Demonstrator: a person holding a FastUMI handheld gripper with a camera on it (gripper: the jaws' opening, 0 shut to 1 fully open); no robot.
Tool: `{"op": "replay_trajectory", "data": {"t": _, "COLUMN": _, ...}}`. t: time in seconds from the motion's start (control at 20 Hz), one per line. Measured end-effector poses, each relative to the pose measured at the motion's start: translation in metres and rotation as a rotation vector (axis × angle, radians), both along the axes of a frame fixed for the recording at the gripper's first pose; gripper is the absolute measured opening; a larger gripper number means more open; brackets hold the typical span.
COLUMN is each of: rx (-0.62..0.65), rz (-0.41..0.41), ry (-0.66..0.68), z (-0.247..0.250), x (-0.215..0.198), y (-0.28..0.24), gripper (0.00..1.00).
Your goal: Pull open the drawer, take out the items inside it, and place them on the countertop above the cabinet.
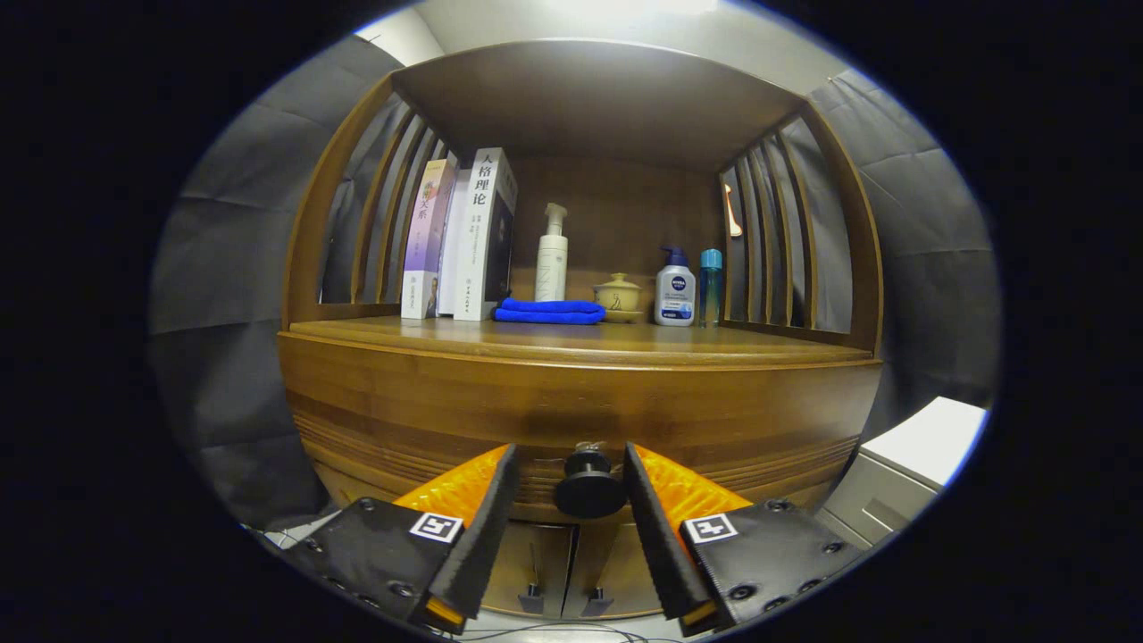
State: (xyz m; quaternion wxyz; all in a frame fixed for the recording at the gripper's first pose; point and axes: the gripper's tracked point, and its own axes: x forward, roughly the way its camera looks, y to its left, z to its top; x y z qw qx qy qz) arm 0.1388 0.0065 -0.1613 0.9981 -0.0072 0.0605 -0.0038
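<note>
I see the gripper [571,487] released, its fingers flanking the drawer's black knob [588,487] without touching; drawer [571,406] shut beneath the countertop's [643,341] front edge.

drawer [571,420]: wide wooden front with horizontal grooves, closed, flush in the cabinet, just under the tabletop.
knob [588,487]: dark, round, at the middle of the drawer front, sticking out.
tabletop [759,344]: flat wooden surface above the drawer, front part bare.

Gripper [571,487] level, fingers [487,513] parted, pointing forward
</note>
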Motion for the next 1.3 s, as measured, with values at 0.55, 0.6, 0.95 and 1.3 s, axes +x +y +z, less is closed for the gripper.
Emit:
{"op": "replay_trajectory", "data": {"t": 0.55, "rx": -0.026, "rz": -0.009, "ry": 0.054, "z": -0.022, "x": 0.005, "y": -0.008, "gripper": 0.41}}
{"op": "replay_trajectory", "data": {"t": 0.6, "rx": -0.023, "rz": -0.01, "ry": 0.064, "z": -0.021, "x": 0.003, "y": -0.008, "gripper": 0.38}}
{"op": "replay_trajectory", "data": {"t": 0.95, "rx": -0.018, "rz": 0.008, "ry": 0.063, "z": -0.021, "x": -0.002, "y": -0.007, "gripper": 0.3}}
{"op": "replay_trajectory", "data": {"t": 1.3, "rx": -0.046, "rz": 0.006, "ry": 0.066, "z": -0.022, "x": -0.023, "y": -0.007, "gripper": 0.25}}
